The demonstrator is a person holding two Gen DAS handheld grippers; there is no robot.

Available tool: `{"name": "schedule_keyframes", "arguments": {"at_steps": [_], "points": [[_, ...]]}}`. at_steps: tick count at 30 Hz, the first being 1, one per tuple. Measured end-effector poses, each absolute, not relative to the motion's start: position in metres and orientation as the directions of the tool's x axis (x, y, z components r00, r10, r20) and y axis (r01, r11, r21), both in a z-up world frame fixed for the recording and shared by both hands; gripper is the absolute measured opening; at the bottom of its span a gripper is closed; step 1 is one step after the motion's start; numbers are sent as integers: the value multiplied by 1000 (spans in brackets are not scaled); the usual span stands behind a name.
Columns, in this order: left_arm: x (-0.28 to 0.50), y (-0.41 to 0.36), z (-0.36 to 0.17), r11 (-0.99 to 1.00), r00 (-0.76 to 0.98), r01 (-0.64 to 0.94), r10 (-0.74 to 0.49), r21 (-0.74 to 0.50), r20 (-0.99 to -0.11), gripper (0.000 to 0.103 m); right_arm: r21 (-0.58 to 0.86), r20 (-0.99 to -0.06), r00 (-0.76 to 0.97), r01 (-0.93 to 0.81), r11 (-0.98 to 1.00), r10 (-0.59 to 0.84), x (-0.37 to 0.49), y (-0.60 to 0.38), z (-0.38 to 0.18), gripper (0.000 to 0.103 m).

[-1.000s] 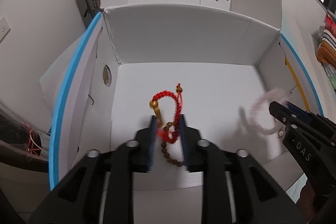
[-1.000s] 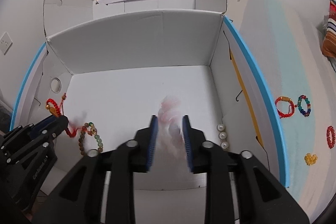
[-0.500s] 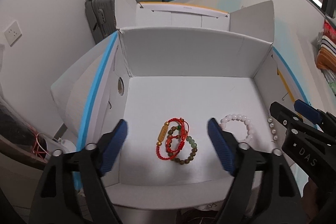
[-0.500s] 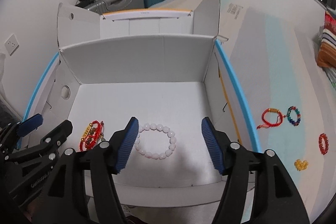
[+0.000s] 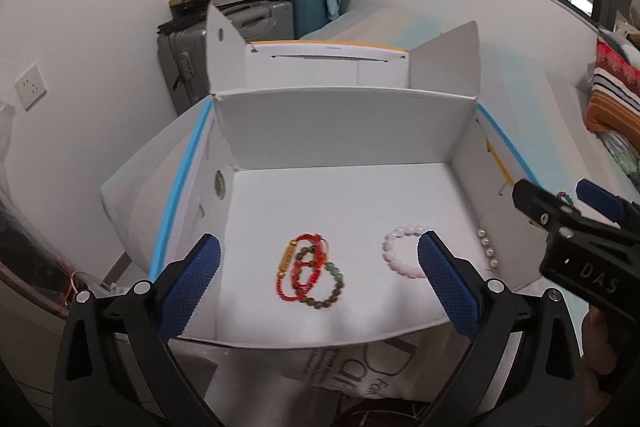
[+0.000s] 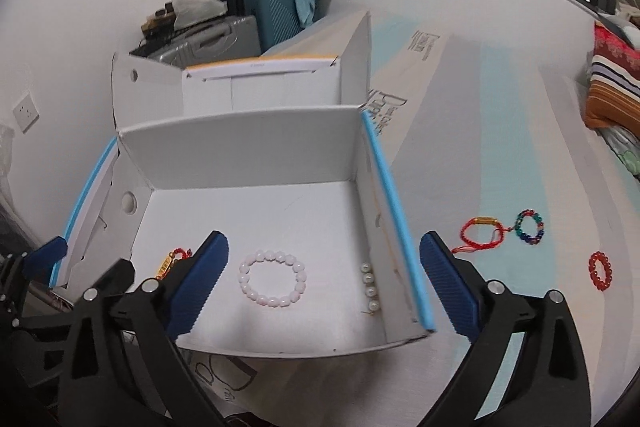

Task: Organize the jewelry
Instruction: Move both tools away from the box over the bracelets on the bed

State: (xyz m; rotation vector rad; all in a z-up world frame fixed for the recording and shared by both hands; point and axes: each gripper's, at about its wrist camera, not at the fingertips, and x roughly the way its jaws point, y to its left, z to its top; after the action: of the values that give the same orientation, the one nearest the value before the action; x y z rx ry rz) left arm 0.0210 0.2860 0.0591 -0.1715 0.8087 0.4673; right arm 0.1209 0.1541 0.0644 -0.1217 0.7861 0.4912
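An open white cardboard box [image 5: 344,131] [image 6: 248,147] holds a red cord bracelet with a gold tube [image 5: 298,265], a brown and green bead bracelet [image 5: 326,285] overlapping it, a pink bead bracelet [image 5: 398,253] [image 6: 272,283] and a short pearl strand [image 5: 488,253] [image 6: 370,285]. My left gripper [image 5: 318,285] is open and empty above the box's near edge. My right gripper [image 6: 322,279] is open and empty, also above the near edge. On the surface right of the box lie a red cord bracelet [image 6: 478,235], a multicoloured bead bracelet [image 6: 530,227] and a red bead bracelet [image 6: 600,271].
The box flaps stand up at the back and sides, with blue-edged side flaps [image 6: 396,223] [image 5: 180,187]. Suitcases [image 5: 188,67] and clutter stand against the far wall. Folded striped cloth [image 6: 612,95] lies at the right. A printed bag [image 5: 352,371] lies under the box's near edge.
Both grippers opened and dropped their bracelets into the box: the red and brown ones from the left, the pink one from the right. Both have since pulled back and up.
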Motion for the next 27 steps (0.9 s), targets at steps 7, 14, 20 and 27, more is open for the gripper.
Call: {"name": "schedule_keyframes", "arguments": {"at_steps": [7, 14, 20, 27], "points": [[30, 257, 66, 903, 627, -429, 313, 19, -713, 97, 101, -694, 618, -425, 900, 370, 126, 118, 73, 93], [44, 218, 71, 927, 656, -375, 270, 6, -704, 97, 79, -692, 645, -380, 921, 326, 131, 75, 76, 93], [62, 178, 71, 950, 671, -312, 227, 9, -706, 97, 76, -696, 663, -316, 946, 278, 141, 24, 74, 93], [87, 126, 66, 975, 684, -220, 165, 15, -710, 97, 74, -705, 673, -244, 967, 224, 157, -37, 65, 93]]}}
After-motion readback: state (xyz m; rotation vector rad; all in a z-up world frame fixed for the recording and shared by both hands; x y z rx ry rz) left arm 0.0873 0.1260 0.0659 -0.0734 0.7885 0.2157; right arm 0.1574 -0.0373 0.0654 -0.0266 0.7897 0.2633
